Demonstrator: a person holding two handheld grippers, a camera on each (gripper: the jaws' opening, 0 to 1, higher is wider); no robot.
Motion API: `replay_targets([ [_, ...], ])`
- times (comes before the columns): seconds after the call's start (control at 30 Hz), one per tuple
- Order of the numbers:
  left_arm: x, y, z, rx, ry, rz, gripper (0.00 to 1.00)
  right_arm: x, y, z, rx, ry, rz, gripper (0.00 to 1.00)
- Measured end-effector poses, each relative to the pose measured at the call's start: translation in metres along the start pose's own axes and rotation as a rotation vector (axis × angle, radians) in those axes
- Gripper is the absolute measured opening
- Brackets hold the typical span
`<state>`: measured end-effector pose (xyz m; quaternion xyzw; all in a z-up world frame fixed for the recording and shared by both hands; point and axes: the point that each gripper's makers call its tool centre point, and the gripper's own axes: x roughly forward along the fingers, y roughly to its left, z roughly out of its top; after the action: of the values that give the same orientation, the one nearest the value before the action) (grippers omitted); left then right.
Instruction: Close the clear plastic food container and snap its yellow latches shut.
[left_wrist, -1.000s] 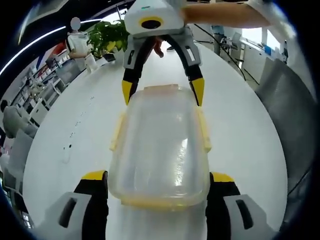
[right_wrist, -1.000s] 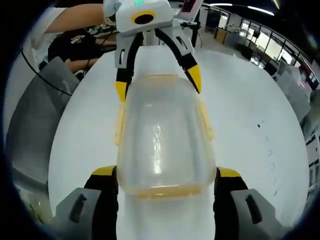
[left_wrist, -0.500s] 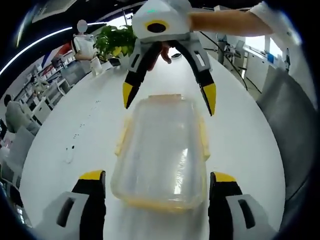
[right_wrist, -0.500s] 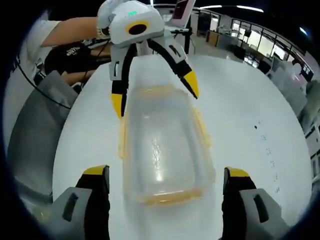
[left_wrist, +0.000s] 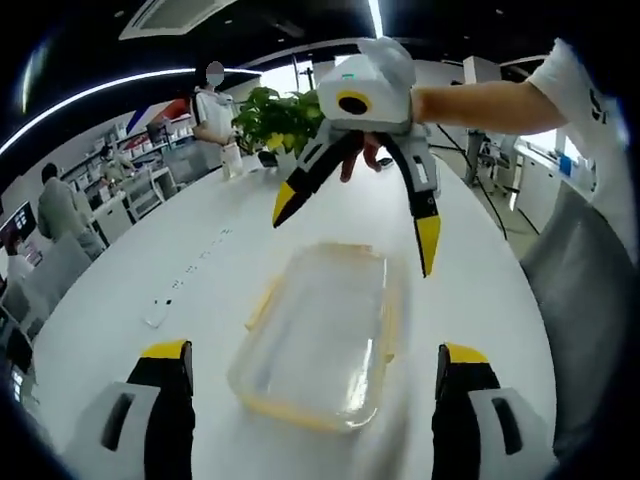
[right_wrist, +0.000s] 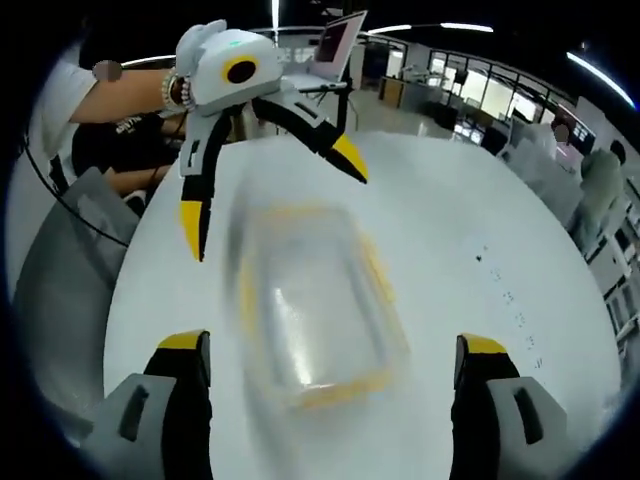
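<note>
The clear plastic container (left_wrist: 320, 335) with yellow latches lies with its lid on, on the white table (left_wrist: 130, 270). In the right gripper view the container (right_wrist: 310, 310) is blurred, so the state of its latches is unclear. My left gripper (left_wrist: 312, 352) is open, its jaws wide on either side of the near end and not touching it. My right gripper (right_wrist: 332, 346) is open the same way at the opposite end. Each gripper also shows in the other's view, raised above the far end: the right gripper (left_wrist: 355, 228) and the left gripper (right_wrist: 270, 195).
A potted plant (left_wrist: 275, 110) and a standing person (left_wrist: 212, 110) are at the table's far end. A small white object (left_wrist: 157, 317) lies on the table to the left. A laptop (right_wrist: 335, 40) stands at the other end. Grey chairs (right_wrist: 60, 260) flank the table.
Both grippers have pulled back and risen from the container's ends, and their jaws have spread wider. The container stays on the table and now looks smaller and blurred.
</note>
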<state>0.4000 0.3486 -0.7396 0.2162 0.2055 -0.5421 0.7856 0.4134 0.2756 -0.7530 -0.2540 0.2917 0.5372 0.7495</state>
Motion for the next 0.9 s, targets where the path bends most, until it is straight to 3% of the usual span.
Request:
replay_targets([
  [0.23, -0.023, -0.008, 0.013, -0.077, -0.075, 0.069, 0.99, -0.027, 0.003, 0.006, 0.056, -0.05, -0.108, 1.0],
  [0.3, -0.031, -0.008, 0.013, -0.114, -0.084, 0.134, 0.99, -0.036, 0.003, 0.006, 0.052, -0.072, -0.158, 1.0],
  [0.37, -0.037, -0.013, 0.014, -0.112, -0.095, 0.159, 0.99, -0.042, 0.007, 0.003, 0.074, -0.086, -0.185, 1.0],
  [0.43, -0.045, -0.022, 0.022, -0.118, -0.159, 0.178, 0.99, -0.047, 0.011, -0.001, 0.114, -0.095, -0.206, 1.0],
  [0.53, -0.056, -0.03, 0.023, -0.165, -0.189, 0.218, 0.99, -0.054, 0.021, -0.005, 0.137, -0.118, -0.243, 1.0],
  [0.73, -0.087, -0.028, 0.002, -0.221, -0.19, 0.341, 0.99, -0.069, 0.045, -0.008, 0.197, -0.165, -0.295, 0.99],
  [0.83, -0.108, -0.027, -0.009, -0.277, -0.221, 0.405, 0.99, -0.079, 0.053, -0.009, 0.219, -0.184, -0.341, 0.99],
  [0.9, -0.118, -0.035, -0.016, -0.284, -0.231, 0.41, 0.99, -0.084, 0.059, -0.009, 0.234, -0.206, -0.357, 0.99],
])
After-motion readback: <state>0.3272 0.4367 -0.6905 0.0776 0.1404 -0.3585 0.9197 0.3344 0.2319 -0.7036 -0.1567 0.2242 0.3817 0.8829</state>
